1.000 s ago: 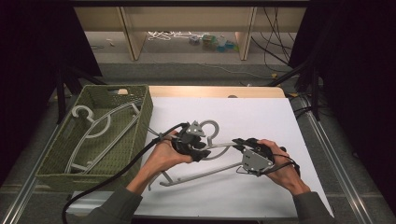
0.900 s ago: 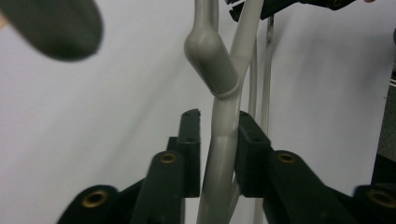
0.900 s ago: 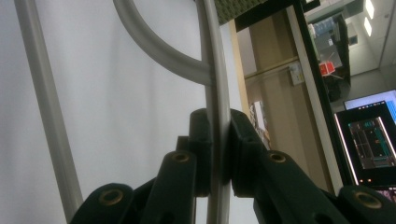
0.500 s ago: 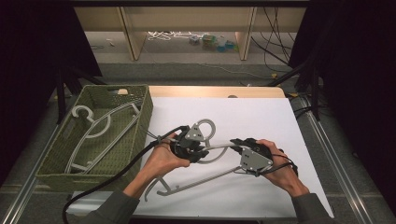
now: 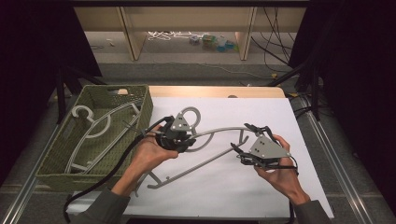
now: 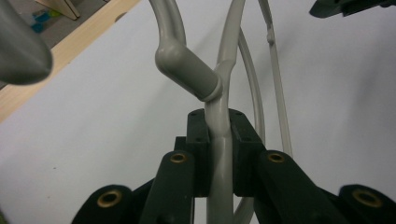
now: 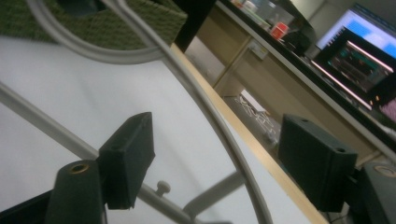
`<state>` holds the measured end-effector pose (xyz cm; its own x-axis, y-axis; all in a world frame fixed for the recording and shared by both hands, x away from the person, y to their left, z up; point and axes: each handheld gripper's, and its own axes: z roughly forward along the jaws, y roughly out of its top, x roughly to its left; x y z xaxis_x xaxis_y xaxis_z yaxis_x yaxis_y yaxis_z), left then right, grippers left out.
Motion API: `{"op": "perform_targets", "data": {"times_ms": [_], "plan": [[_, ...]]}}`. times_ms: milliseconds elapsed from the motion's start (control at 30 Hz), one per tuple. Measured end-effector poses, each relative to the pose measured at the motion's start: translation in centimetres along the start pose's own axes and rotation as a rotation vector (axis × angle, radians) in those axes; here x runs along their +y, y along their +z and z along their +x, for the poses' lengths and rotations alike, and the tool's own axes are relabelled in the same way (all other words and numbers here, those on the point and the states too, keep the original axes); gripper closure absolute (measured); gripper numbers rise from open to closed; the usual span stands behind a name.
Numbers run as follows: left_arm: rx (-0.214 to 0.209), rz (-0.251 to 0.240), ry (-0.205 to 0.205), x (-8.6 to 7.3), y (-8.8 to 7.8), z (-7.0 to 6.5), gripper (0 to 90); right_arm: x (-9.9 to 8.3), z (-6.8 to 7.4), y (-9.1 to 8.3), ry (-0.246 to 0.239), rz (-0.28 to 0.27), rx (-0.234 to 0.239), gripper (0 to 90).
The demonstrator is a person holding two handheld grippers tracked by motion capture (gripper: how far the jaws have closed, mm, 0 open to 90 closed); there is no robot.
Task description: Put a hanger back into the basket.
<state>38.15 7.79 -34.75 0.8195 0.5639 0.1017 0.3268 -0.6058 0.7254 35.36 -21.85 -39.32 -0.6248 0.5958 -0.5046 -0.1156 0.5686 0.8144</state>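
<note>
The left hand-held gripper (image 5: 180,135) pinches a grey hanger (image 5: 212,158). In the left gripper view its two black pads (image 6: 198,140) press on the hanger's (image 6: 219,135) thin neck, one on each side, just below the spot where the thick hook (image 6: 184,65) joins on. The hook curls up and away past the pads. In the high view the hook (image 5: 190,113) sticks out just beyond this hand-held gripper, toward the far side of the counter (image 5: 280,116).

The rest of the hanger runs from the left hand-held gripper across the white counter toward the right hand-held gripper (image 5: 243,142). One long bar goes down toward the near edge of the counter, close to the person's left arm.

The right hand-held gripper is spread wide. Its jaws have just been opening. In the right gripper view the hanger's curved bar (image 7: 210,116) passes through the gap between the two pads (image 7: 128,158), but the pads do not press on it. A thin straight bar runs close by the pad on the left of that view; I cannot tell if they touch.

A green woven basket (image 5: 140,100) sits on the far side of the left hand-held gripper from the right one, near it. More grey hangers (image 5: 93,130) lie inside the basket.
</note>
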Motion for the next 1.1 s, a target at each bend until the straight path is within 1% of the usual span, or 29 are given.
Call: {"op": "perform_targets", "data": {"times_ms": [33, 67, 100, 133, 167, 200, 233, 300, 333, 367, 400, 467, 500, 533, 567, 633, 667, 700, 733, 767, 800, 967, 1000, 1033, 1067, 1100], "plan": [[-0.003, -0.002, -0.005, 0.1, -0.2, 0.2, 80.8, 0.0, -0.1, -0.2, 0.037, 0.001, -0.016, 25.7], [-0.006, -0.007, -0.013, 0.1, -0.4, 0.4, 80.7, 0.0, -0.2, -0.3, 0.063, 0.001, -0.031, 24.9], [-0.004, -0.014, -0.026, 0.2, -0.6, 0.6, 80.8, -0.1, -0.3, -0.5, 0.093, 0.005, -0.041, 24.1], [-0.007, -0.033, -0.043, 0.3, -0.8, 0.8, 80.8, -0.2, -0.3, -0.8, 0.122, -0.007, -0.050, 24.0], [-0.009, -0.040, -0.060, 0.3, -1.0, 1.0, 80.7, -0.4, -0.3, -1.1, 0.152, -0.015, -0.051, 24.0], [-0.012, -0.047, -0.067, 0.5, -1.3, 1.3, 80.7, -0.5, -0.3, -1.3, 0.165, -0.013, -0.053, 23.8], [-0.014, -0.055, -0.083, 0.6, -1.6, 1.4, 80.7, -0.6, -0.2, -1.5, 0.187, -0.021, -0.053, 23.9], [-0.011, -0.066, -0.103, 0.7, -2.2, 1.8, 80.7, -0.7, -0.1, -2.0, 0.225, -0.029, -0.049, 24.0], [-0.009, -0.078, -0.120, 0.8, -2.6, 1.9, 80.7, -0.8, 0.0, -2.3, 0.239, -0.032, -0.043, 24.0], [-0.002, -0.087, -0.128, 0.9, -3.1, 2.0, 80.7, -0.8, 0.1, -2.5, 0.259, -0.037, -0.043, 23.9], [-0.006, -0.097, -0.132, 1.0, -3.6, 2.2, 80.6, -0.9, 0.3, -2.7, 0.272, -0.034, -0.041, 23.6], [-0.009, -0.120, -0.158, 1.1, -4.6, 2.6, 80.6, -1.1, 0.5, -3.0, 0.296, -0.033, -0.037, 22.9], [-0.003, -0.132, -0.166, 1.1, -5.1, 2.8, 80.7, -1.2, 0.6, -3.1, 0.308, -0.031, -0.028, 22.7], [-0.006, -0.144, -0.176, 1.2, -5.7, 3.0, 80.7, -1.4, 0.6, -3.2, 0.315, -0.031, -0.022, 22.3], [-0.006, -0.156, -0.189, 1.2, -6.2, 3.2, 80.6, -1.6, 0.8, -3.3, 0.331, -0.023, -0.022, 22.2], [-0.008, -0.180, -0.199, 1.2, -7.3, 3.6, 80.6, -1.9, 1.0, -3.4, 0.359, -0.025, -0.018, 21.0], [-0.018, -0.198, -0.223, 1.2, -7.6, 3.7, 80.5, -2.1, 1.0, -3.5, 0.366, -0.024, -0.016, 20.9], [-0.025, -0.210, -0.224, 1.2, -8.4, 4.1, 80.6, -2.1, 1.1, -3.6, 0.376, -0.023, -0.018, 20.5], [-0.026, -0.230, -0.236, 1.2, -8.8, 4.2, 80.6, -2.2, 1.2, -3.7, 0.381, -0.025, -0.005, 20.1], [-0.023, -0.238, -0.247, 1.2, -9.3, 4.4, 80.7, -2.2, 1.3, -3.8, 0.378, -0.021, -0.004, 19.5], [-0.025, -0.243, -0.249, 1.1, -9.8, 4.7, 80.7, -2.2, 1.3, -3.9, 0.375, -0.019, 0.000, 18.8], [0.037, -0.239, -0.271, 0.4, -12.0, 6.4, 80.6, -2.2, 1.7, -3.9, 0.371, -0.017, 0.006, 18.6], [0.050, -0.242, -0.270, 0.3, -12.4, 6.7, 80.6, -2.2, 1.7, -3.9, 0.372, -0.016, 0.010, 18.7], [0.058, -0.232, -0.273, 0.2, -12.8, 6.9, 80.6, -2.3, 1.7, -3.9, 0.372, -0.013, 0.016, 18.8], [0.067, -0.245, -0.278, 0.0, -13.2, 7.2, 80.6, -2.3, 1.7, -3.9, 0.372, -0.009, 0.018, 18.9], [0.086, -0.227, -0.272, -0.2, -13.9, 7.8, 80.7, -2.3, 1.8, -3.9, 0.372, -0.012, 0.014, 18.9]]}}
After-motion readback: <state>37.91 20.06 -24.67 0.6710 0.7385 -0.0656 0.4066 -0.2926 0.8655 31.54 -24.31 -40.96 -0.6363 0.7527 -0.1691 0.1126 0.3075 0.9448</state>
